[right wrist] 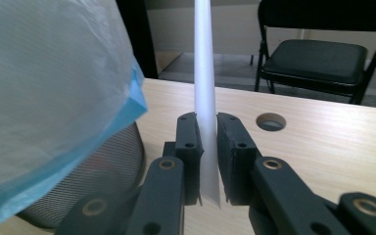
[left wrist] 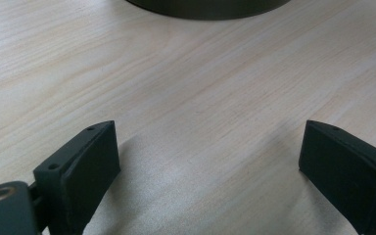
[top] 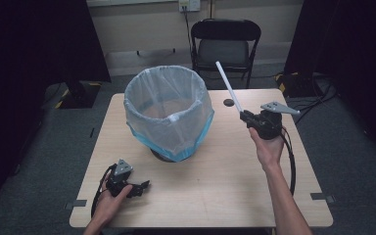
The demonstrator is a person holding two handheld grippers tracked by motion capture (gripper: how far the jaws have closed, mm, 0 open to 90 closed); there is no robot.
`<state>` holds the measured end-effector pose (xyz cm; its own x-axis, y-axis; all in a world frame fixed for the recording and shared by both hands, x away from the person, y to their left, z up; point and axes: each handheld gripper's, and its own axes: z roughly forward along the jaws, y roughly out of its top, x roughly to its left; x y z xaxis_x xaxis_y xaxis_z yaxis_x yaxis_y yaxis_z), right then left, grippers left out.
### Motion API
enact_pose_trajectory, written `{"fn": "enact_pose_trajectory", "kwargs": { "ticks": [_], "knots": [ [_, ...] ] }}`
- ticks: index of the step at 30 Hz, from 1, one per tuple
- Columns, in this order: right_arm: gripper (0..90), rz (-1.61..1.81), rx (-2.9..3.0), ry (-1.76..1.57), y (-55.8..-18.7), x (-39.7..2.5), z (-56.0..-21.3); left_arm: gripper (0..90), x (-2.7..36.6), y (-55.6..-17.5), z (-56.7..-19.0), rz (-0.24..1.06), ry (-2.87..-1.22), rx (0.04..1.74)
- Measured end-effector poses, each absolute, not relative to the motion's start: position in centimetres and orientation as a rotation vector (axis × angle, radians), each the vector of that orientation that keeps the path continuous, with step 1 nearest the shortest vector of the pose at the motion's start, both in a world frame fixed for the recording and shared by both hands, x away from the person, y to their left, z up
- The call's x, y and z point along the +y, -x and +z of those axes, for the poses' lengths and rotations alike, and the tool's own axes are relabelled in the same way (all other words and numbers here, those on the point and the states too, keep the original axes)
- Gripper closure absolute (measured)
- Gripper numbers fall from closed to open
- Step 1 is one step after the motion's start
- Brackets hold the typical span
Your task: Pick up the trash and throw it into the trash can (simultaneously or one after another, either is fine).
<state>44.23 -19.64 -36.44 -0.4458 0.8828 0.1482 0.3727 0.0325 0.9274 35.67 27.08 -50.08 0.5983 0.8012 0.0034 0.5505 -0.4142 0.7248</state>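
Your right gripper [top: 248, 117] is up over the right half of the pale wooden table [top: 215, 196], and its black jaws are pinched tight on a long thin white tube [top: 227, 86]. In the high view that tube slants up and away to the left, toward the back edge of the table; in the right gripper view the white tube [right wrist: 204, 73] runs straight up between the pads and off the top. Just beside it, on the left, stands the round dark mesh waste bin lined with a translucent bag with a blue hem [top: 169, 110], the bag folded over the rim and hanging down the outside. A small round hole in the tabletop [top: 229, 103] sits behind your right hand [top: 268, 149].

Down at the near left corner, your left gripper [top: 144, 186] lies low on the table in your left hand [top: 108, 201], jaws spread wide with bare wood between them. The bin's dark base [left wrist: 208, 7] shows ahead of them, apart.

A black folding chair [top: 225, 41] stands beyond the table.
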Motion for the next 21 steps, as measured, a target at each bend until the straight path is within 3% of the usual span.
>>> {"fn": "enact_pose_trajectory", "kwargs": {
  "ticks": [21],
  "knots": [
    [80.6,1.527,1.778,-1.178,-44.6,-18.0,-31.9,7.5,27.1,-35.7,-50.1,0.461,-2.126,1.065]
  ]
}}
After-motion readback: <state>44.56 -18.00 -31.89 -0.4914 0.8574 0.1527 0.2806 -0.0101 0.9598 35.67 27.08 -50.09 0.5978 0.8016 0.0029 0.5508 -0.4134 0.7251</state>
